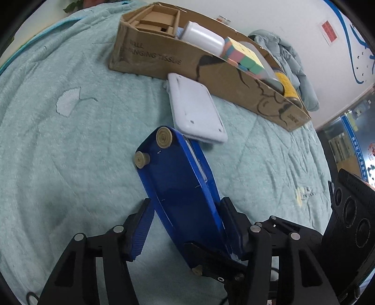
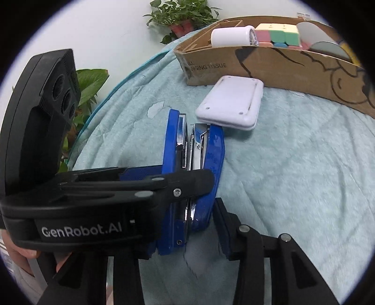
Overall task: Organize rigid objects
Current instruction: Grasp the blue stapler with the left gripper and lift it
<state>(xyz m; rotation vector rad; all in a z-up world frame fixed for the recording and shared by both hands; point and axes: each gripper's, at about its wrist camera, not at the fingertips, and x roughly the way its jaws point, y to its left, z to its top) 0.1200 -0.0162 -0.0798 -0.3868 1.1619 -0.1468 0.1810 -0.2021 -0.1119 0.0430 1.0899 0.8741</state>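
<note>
Teal quilted blanket (image 1: pixel 70 152), white wall (image 2: pixel 93 30), plants (image 2: pixel 182 14)

teal quilted blanket (image 1: pixel 58 145) underneath everything | leafy green plants (image 2: pixel 180 14) against white wall (image 2: pixel 98 30) | grey jacket (image 1: pixel 290 63) heaped behind | red notice (image 1: pixel 330 31) on wall

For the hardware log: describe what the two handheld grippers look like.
The left gripper is matte black plastic with silver pivot pins, white "GenRobot.AI" lettering and a black three-lens camera block. The right gripper has matching black linkages and blue ribbed finger pads.
</note>
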